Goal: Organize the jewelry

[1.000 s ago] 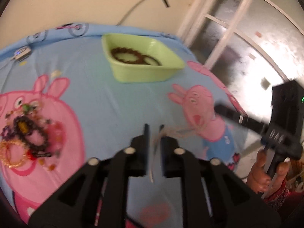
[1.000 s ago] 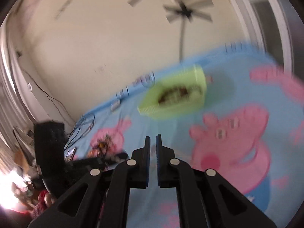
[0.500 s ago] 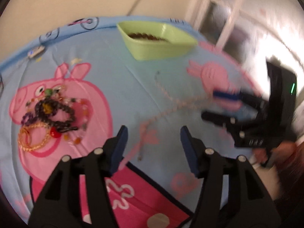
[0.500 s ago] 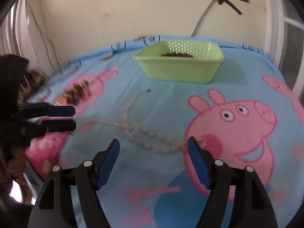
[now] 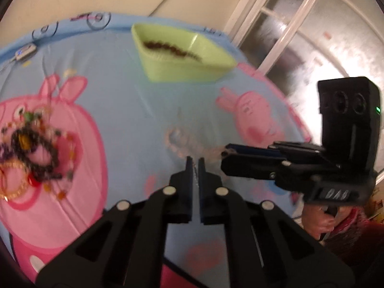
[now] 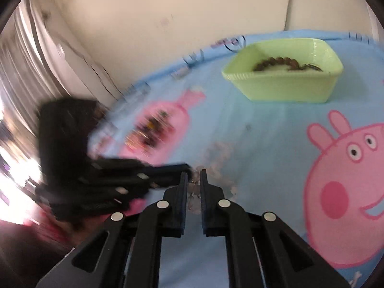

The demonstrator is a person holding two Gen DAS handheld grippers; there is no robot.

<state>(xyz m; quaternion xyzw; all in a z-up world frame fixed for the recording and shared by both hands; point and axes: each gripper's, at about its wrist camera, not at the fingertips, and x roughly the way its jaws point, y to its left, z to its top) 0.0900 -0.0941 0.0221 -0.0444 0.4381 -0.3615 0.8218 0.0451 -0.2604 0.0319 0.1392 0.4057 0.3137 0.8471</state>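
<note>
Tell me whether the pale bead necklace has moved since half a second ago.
Yes. In the right wrist view the necklace has drawn leftward off the pink pig print into a bunch.

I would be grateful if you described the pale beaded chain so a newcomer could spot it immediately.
Start at the light green plastic basket at the far side of the blue cartoon-pig cloth. Nearer than it, mid-cloth, lies the pale pinkish beaded chain, with the left gripper and right gripper both shut on it. Unlike the dark, colourful jewelry heap to the left, it is one pale strand.
</note>
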